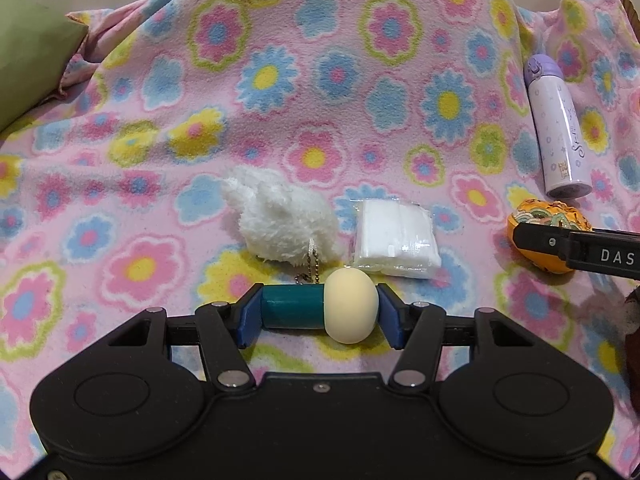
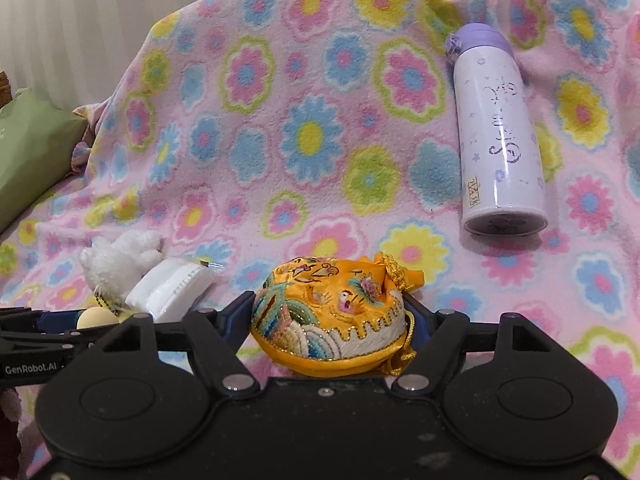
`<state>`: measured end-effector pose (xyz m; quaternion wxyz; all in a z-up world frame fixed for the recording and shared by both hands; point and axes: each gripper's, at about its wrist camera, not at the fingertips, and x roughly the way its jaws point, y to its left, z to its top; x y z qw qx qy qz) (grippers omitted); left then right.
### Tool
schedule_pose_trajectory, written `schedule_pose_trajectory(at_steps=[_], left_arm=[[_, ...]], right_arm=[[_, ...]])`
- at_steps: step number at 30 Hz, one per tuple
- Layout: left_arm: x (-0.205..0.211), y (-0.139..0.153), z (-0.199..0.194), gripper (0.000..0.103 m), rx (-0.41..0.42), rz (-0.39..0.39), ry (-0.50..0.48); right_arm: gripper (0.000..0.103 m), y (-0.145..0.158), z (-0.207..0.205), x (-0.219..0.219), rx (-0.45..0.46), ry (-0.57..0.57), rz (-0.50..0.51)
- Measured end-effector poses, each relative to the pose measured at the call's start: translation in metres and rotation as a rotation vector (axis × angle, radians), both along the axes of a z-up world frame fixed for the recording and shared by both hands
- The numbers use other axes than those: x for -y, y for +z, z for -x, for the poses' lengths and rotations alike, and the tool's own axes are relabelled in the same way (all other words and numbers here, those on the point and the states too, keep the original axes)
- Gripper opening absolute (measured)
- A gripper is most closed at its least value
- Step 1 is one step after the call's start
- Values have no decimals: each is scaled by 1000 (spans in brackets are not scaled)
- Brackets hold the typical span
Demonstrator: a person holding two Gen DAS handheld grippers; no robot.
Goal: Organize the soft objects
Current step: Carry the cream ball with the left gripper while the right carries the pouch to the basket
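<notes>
A white plush (image 1: 280, 220) with a bead chain lies on the flowered blanket (image 1: 320, 80), a clear-wrapped white pad pack (image 1: 394, 236) just beside it on the right. Nearer the camera, the left gripper (image 1: 318, 312) angles downward and is clamped on a toy (image 1: 320, 310) with a teal cylinder and a cream rounded cap, held crosswise between its blue pads. To the right, the right gripper (image 2: 330, 320), also tilted down, has an embroidered yellow pouch (image 2: 332, 316) between its half-spread jaws; both fingers touch the pouch's sides. A lilac bottle (image 2: 498, 128) lies well apart at the far right.
</notes>
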<state>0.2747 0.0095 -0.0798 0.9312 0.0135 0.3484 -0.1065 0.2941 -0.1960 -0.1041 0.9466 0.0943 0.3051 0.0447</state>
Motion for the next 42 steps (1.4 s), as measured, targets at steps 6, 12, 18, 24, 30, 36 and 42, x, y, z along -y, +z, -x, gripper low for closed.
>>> schedule_pose_trajectory(at_steps=[6,12,18,24,30,36,42], left_arm=[[1,16,4,55,-51,-38,32],[1,40,17,55,-98,-34,71],[3,62,39,55,-141,-31,87],[0,89,76,55,-95,1,78],[-2,112,124,55,-19,11,61],[-5,120,171,55,3,29,37],[-8,110,213,55,-25,55,27]], right_arm=[[74,8,1,10,-64,-66,-34],[74,36,18,12,-83,-80,-14],[74,75,55,13,-38,-82,-61],[74,112,109,16,33,-59,-134],[75,147,176,13,120,-24,-173],[75,164,236,1,161,20,-178],[75,160,287,-9,144,26,-167]])
